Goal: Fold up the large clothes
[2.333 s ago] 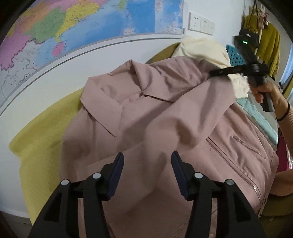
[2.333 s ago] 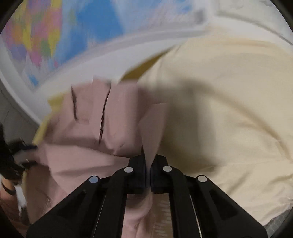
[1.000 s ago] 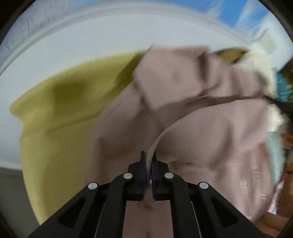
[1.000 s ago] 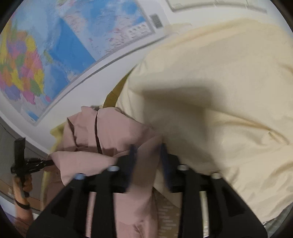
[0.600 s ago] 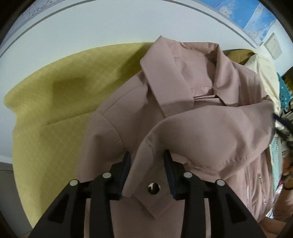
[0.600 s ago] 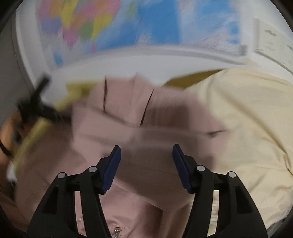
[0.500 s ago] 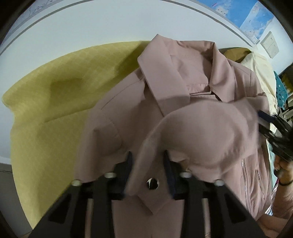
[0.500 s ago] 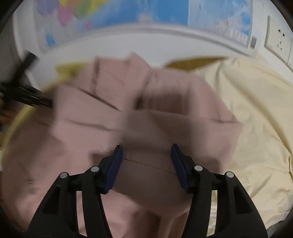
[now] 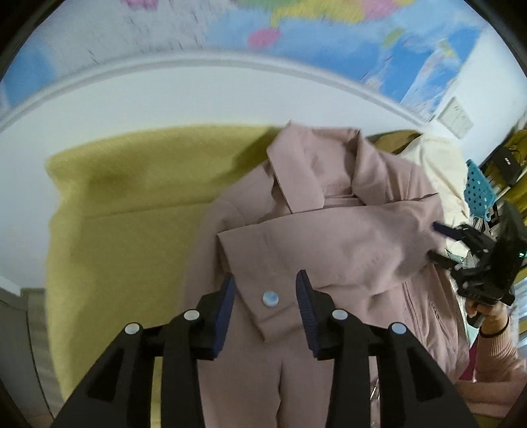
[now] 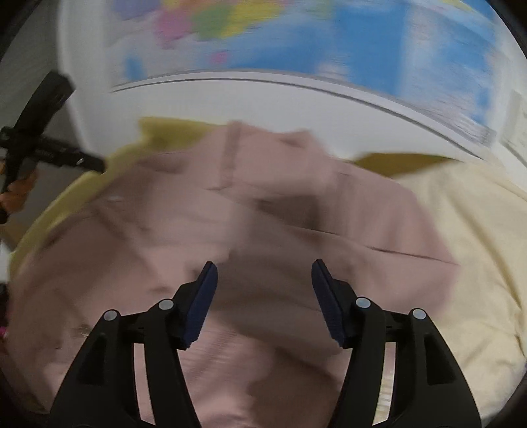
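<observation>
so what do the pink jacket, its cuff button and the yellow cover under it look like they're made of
Pink jacket: likely a woven cotton-type cloth, matte, holding soft creases and crisp collar edges.
Cuff button: probably plastic or pearly shell, pale and slightly glossy.
Yellow cover: seems a textured, quilted-looking fabric, matte, with a faint grid; the exact fibre can't be told.

Colourful map (image 9: 329,29) on white wall (image 9: 164,105)

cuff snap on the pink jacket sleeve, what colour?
Pale bluish-white snap on the cuff; clearest in the left wrist view.
</observation>
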The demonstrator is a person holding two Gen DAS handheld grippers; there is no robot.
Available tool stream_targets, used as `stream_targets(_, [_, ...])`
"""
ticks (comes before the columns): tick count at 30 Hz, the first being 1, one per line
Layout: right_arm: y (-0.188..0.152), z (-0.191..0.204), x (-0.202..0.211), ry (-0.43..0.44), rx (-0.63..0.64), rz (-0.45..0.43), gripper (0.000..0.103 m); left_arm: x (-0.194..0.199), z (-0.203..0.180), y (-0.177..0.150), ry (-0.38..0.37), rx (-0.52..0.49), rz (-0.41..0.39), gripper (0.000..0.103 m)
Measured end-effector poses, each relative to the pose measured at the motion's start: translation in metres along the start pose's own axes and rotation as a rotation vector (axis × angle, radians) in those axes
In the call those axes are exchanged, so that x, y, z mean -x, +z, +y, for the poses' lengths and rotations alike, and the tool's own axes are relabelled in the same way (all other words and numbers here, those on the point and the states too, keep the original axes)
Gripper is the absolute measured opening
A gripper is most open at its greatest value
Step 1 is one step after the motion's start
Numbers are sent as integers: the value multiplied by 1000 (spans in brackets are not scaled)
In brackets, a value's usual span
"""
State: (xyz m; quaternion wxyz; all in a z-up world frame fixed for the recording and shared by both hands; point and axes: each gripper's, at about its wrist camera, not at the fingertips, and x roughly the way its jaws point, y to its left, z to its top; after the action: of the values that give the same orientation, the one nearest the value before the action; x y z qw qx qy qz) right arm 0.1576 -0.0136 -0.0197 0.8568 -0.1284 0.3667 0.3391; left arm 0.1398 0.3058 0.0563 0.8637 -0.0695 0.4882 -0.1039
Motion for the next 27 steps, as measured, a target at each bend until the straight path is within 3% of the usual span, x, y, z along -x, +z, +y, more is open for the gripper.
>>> stream_targets(4, [7, 27, -43, 51, 20, 84, 58, 35, 5, -36, 54, -5, -71, 45])
stream_targets(8, [1, 24, -78, 39, -11, 180, 57, 49, 15, -84, 113, -15, -53, 46])
stream_targets(14, [-5, 7, -58, 78, -71, 160, 61, 50, 44, -161, 97, 86, 15, 46])
stream_targets(18, [-8, 3, -41, 79, -87, 145, 69, 54, 55, -199, 60, 159, 10, 46])
stream_targets(20, [-11, 4, -38, 99, -106, 145, 72, 56, 54, -215, 51, 151, 17, 50])
stream_targets(22, [-13, 4, -32, 107, -116, 143, 72, 57, 50, -229, 27, 133, 26, 63])
stream_targets(24, [-14, 3, -29, 115, -132, 141, 73, 60, 43, -238, 1, 101, 16, 68])
stream_targets(27, [-19, -1, -28, 137, -163, 131, 73, 57, 30, -244, 19, 66, 7, 68])
